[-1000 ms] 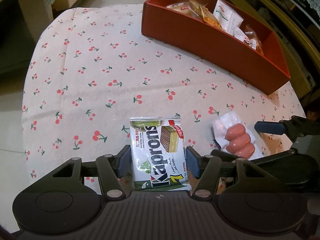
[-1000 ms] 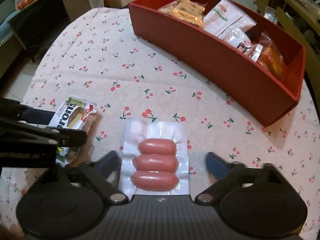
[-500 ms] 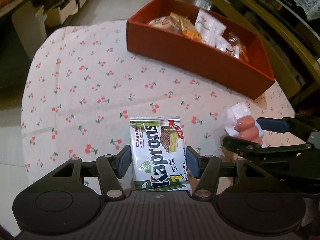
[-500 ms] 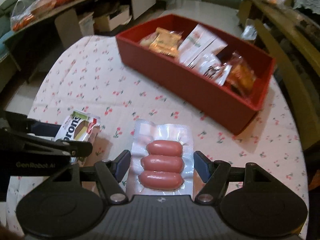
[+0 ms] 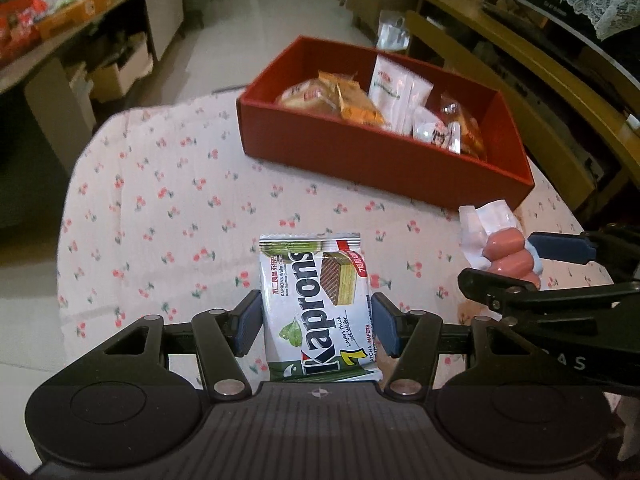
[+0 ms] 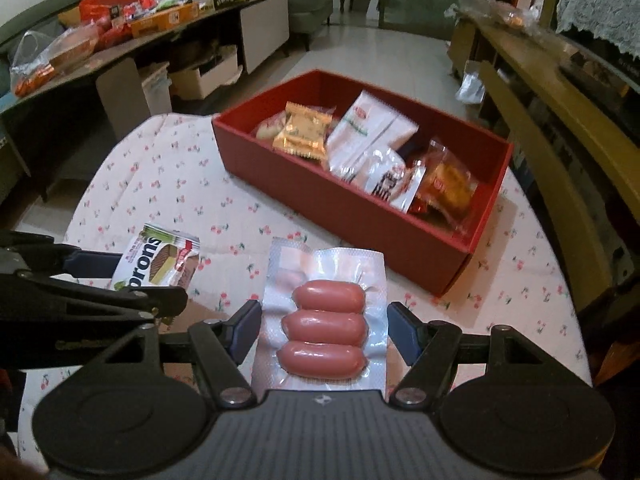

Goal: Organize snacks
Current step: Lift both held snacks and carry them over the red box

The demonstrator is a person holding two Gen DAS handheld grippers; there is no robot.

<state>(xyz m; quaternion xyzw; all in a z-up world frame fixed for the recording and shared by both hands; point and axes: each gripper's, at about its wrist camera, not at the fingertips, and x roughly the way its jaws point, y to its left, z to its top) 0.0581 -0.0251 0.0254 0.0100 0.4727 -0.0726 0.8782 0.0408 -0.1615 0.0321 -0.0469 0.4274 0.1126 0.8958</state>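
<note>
Your bench [image 5: 168, 200] is the largest thing: a round top under a white cloth with small red cherries, filling the middle of both views. On it, in the upper right of the left wrist view and the upper middle of the right wrist view, stands the red box [image 5: 376, 168]. It already holds several snack packets: orange ones at its left end, white ones in the middle, and a clear bag with orange content at its right end.

Your left claw [image 5: 316, 322] is at the lower middle of its own view. It is closed on the Kaprons wafer packet [image 5: 318, 308]; both blue pads press the long edges of the packet, and the top of the packet points to the box. The packet is lifted off the cloth. In the right wrist view the same packet [image 6: 158, 262] shows at the middle left, held between the dark fingers of that claw.

Your right claw [image 6: 324, 332] grips the sausage pack [image 6: 324, 320], a clear vacuum pack with three pink sausages lying across it. The jaws have just been closing, and now the pads sit against the two side edges of the plastic. In the left wrist view this pack [image 5: 504, 248] appears at the middle right, also raised above the cloth, well apart from the box.
</note>
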